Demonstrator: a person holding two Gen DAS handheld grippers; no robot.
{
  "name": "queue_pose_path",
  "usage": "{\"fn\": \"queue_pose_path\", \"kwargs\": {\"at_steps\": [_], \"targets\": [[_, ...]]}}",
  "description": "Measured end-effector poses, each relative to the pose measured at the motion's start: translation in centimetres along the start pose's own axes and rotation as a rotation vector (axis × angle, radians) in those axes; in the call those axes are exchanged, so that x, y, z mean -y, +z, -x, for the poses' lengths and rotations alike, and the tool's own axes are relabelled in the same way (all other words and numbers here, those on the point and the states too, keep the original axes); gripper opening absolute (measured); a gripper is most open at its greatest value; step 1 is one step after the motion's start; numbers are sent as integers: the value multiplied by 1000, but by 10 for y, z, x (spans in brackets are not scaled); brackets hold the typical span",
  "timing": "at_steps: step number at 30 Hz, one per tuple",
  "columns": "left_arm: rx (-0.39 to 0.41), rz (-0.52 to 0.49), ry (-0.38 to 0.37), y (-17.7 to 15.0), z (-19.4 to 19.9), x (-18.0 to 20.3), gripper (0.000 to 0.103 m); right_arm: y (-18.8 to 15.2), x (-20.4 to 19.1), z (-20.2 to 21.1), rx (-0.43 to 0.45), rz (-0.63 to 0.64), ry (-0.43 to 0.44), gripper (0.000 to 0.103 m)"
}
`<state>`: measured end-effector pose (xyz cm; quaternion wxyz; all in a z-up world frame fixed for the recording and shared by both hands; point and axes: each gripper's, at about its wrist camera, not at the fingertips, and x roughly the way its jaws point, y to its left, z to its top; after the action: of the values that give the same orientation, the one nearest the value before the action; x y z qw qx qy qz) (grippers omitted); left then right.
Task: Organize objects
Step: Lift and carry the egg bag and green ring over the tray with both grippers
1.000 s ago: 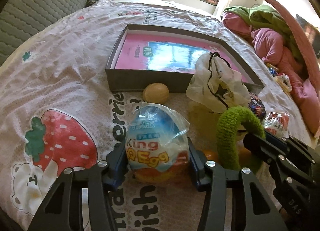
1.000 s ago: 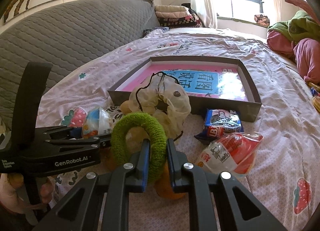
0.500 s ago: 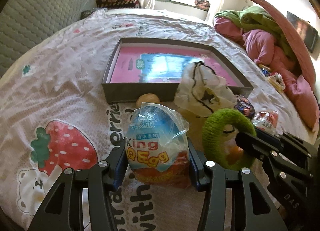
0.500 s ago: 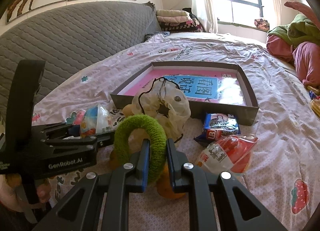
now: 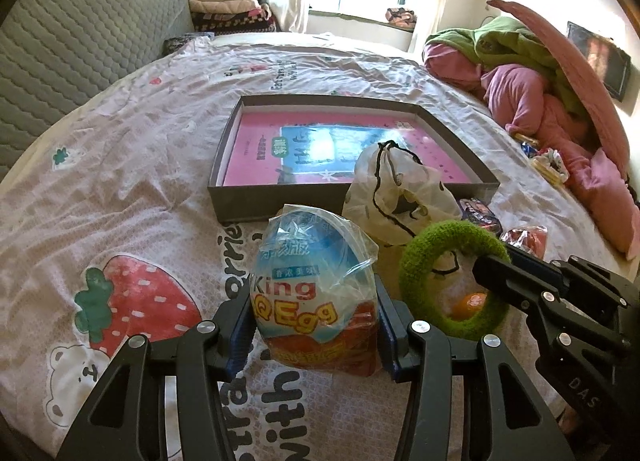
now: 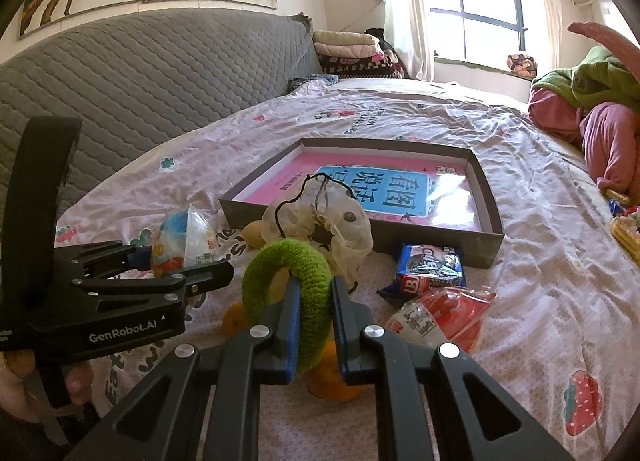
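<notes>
A King Egg toy egg (image 5: 314,295) in clear wrap is pinched between the left tongs (image 5: 316,331), held above the strawberry-print bedsheet (image 5: 132,165). Just to its right, a green fuzzy ring (image 6: 290,281) is clamped upright by the right tongs (image 6: 312,325). Behind both, a cream scrunchie (image 6: 340,229) is seen against the front wall of a shallow grey box (image 6: 486,191). Further right, a blue snack packet (image 6: 430,265) and a red wrapped egg (image 6: 444,315) are laid on the sheet.
</notes>
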<state>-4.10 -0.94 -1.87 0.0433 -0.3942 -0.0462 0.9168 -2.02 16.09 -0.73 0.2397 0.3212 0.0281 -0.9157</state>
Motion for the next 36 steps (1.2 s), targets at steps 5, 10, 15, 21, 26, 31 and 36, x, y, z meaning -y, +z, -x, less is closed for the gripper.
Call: {"fn": "queue_pose_path", "kwargs": {"at_steps": [5, 10, 15, 21, 26, 31, 36], "targets": [[21, 4, -4, 1, 5, 0, 53, 3, -5, 7, 35, 33, 3, 14], [42, 1, 1, 3, 10, 1, 53, 7, -7, 11, 54, 45, 4, 14], [66, -5, 4, 7, 17, 4, 53, 13, -4, 18, 87, 42, 1, 14], [79, -15, 9, 16, 21, 8, 53, 25, 2, 26, 123, 44, -9, 14], [101, -19, 24, 28, 22, 11, 53, 32, 9, 25, 129, 39, -19, 14], [112, -18, 33, 41, 17, 13, 53, 38, 14, 20, 130, 35, -26, 14], [119, -13, 37, 52, 10, 15, 53, 43, 17, 17, 132, 38, -32, 14]]}}
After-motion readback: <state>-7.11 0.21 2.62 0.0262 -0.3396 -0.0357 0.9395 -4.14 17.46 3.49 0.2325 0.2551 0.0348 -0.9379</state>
